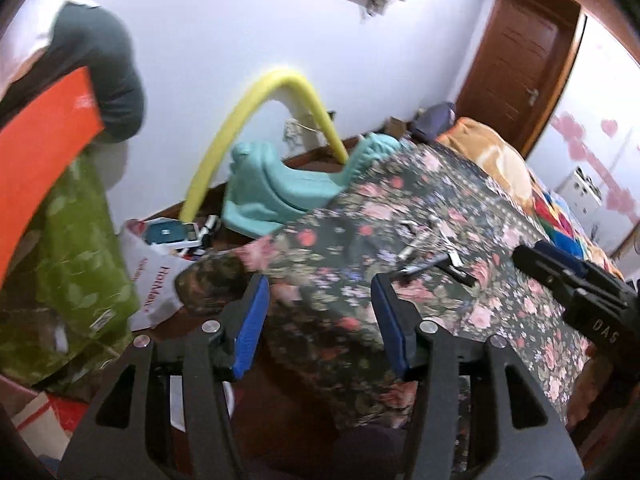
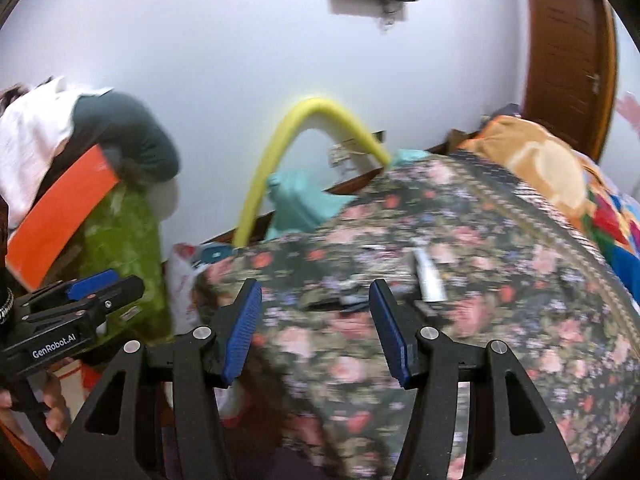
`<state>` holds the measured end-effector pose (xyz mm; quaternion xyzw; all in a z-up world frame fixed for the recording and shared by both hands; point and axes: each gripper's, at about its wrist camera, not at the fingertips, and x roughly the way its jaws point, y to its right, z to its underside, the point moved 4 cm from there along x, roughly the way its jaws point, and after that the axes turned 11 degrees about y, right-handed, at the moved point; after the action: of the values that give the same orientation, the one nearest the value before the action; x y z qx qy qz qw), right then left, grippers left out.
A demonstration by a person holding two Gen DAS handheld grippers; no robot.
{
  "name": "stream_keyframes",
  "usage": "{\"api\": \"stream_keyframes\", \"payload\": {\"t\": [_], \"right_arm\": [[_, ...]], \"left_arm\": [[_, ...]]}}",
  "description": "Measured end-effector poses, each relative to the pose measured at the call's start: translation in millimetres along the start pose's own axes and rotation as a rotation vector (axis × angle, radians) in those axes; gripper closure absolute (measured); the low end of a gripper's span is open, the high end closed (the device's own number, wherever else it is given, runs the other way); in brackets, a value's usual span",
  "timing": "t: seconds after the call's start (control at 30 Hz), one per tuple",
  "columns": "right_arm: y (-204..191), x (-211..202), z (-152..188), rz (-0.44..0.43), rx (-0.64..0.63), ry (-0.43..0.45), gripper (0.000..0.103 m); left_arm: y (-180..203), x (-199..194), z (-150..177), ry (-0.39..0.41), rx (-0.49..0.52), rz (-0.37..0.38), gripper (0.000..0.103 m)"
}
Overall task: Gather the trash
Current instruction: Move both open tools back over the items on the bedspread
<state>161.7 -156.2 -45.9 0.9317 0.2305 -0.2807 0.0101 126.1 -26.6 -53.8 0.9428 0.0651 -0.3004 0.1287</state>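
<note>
I am holding both grippers, left gripper (image 1: 320, 320) and right gripper (image 2: 316, 328), half-open and empty, facing the scattered wrappers (image 2: 428, 280) lying mid-bedspread (image 2: 520, 340), ahead and nearer my right gripper.

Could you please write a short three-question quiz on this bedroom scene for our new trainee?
1. True or false: the left gripper holds a piece of trash.
2. Which colour is the arched foam tube by the wall? A red, B yellow, C black.
3. Fill in: the small scattered items lie on the ___ bedspread.

Key: 1 false, both it and the right gripper are open and empty. 2 B. 3 floral.
</note>
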Motion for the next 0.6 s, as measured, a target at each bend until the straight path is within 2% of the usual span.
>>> {"api": "stream_keyframes", "payload": {"t": [0.2,0.37,0.6], "right_arm": [[65.5,1.7,4.5,0.087,0.055,-0.019,0.051],[103.8,15.2,15.5,0.131,0.087,-0.066,0.051],[132.2,53.0,40.0,0.102,0.095,-0.171,0.051]], "left_arm": [[45.0,38.9,3.9,-0.046,0.069,0.036,0.05],[68.8,77.5,8.1,-0.1,0.083,0.06,0.045],[91.1,133.2,18.7,-0.187,0.143,0.095,0.045]]}}
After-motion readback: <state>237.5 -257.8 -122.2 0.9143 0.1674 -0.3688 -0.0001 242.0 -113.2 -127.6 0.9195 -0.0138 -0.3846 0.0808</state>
